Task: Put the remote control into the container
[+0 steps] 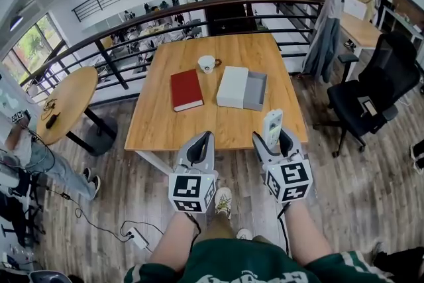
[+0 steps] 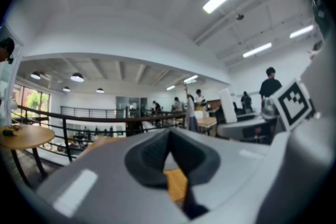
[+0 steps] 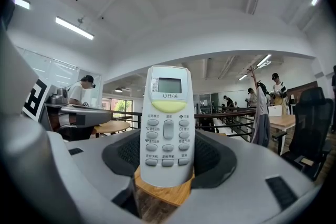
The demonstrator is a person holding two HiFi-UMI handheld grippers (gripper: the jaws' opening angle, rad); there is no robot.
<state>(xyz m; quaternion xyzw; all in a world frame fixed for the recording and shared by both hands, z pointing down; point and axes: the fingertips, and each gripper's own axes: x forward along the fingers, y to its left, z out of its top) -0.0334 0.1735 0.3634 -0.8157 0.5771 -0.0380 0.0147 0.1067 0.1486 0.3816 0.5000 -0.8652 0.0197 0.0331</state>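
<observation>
A white remote control (image 3: 166,126) with grey buttons and a small screen stands upright between the jaws of my right gripper (image 3: 165,165), which is shut on its lower end. In the head view the remote (image 1: 272,127) sticks up from the right gripper (image 1: 273,142) over the table's near edge. My left gripper (image 1: 200,148) is beside it, shut with nothing in it; in its own view the left gripper (image 2: 169,157) has its jaws pressed together. The grey open container (image 1: 256,91) lies mid-table with its white lid (image 1: 232,87) against its left side.
On the wooden table (image 1: 165,126) lie a red book (image 1: 186,89) and a white cup (image 1: 207,63). A black office chair (image 1: 371,93) stands to the right, a round side table (image 1: 66,103) to the left, a railing (image 1: 132,23) behind. People stand at the far right.
</observation>
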